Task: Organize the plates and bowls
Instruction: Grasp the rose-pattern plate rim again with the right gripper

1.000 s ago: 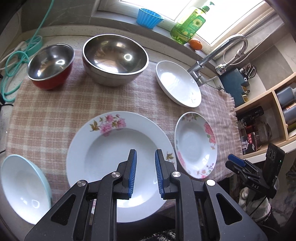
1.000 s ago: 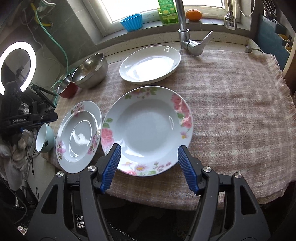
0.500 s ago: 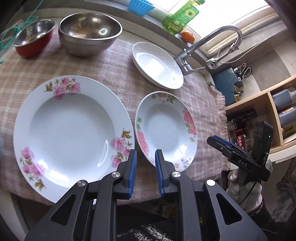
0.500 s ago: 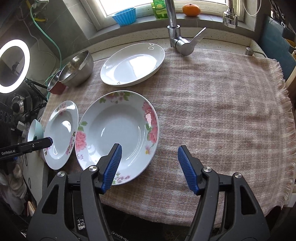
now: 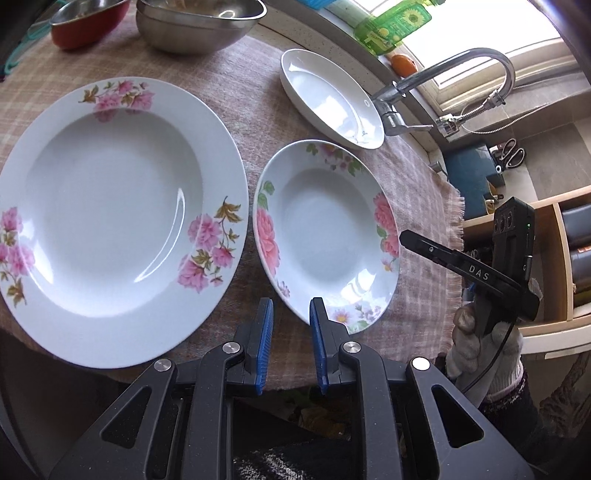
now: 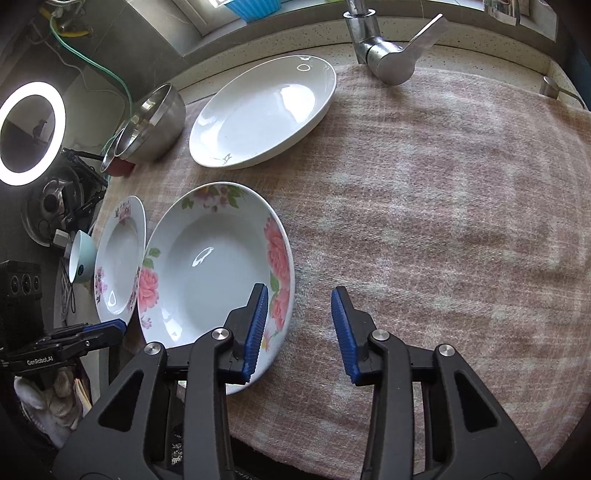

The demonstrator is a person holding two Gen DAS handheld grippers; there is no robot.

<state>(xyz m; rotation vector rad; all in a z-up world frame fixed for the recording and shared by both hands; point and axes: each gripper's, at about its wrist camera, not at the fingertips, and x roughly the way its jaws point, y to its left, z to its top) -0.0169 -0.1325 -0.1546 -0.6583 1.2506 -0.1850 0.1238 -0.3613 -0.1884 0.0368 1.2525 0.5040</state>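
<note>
Plates (image 5: 325, 236) and bowls (image 5: 199, 22) lie separately on the checked cloth (image 6: 443, 192), nothing stacked yet, with the left gripper (image 5: 291, 314) narrowly parted and empty and the right gripper (image 6: 298, 299) wide open beside the small floral plate's rim.

Left gripper (image 5: 291, 325): jaws a narrow gap apart, nothing between the blue pads; it hangs at the near edge of the cloth-covered counter, pointing inward.
Left gripper from the right wrist view (image 6: 92, 332): low at the counter's left near corner, blue tips close together.
Left hand (image 6: 48, 406): white knit glove, wrapped round the handle below the counter edge.
Right gripper (image 6: 298, 328): jaws spread wide, nothing gripped; over the near edge of the counter.
Right hand (image 5: 487, 347): white knit glove, closed round the handle, off the counter's right near corner.
</note>
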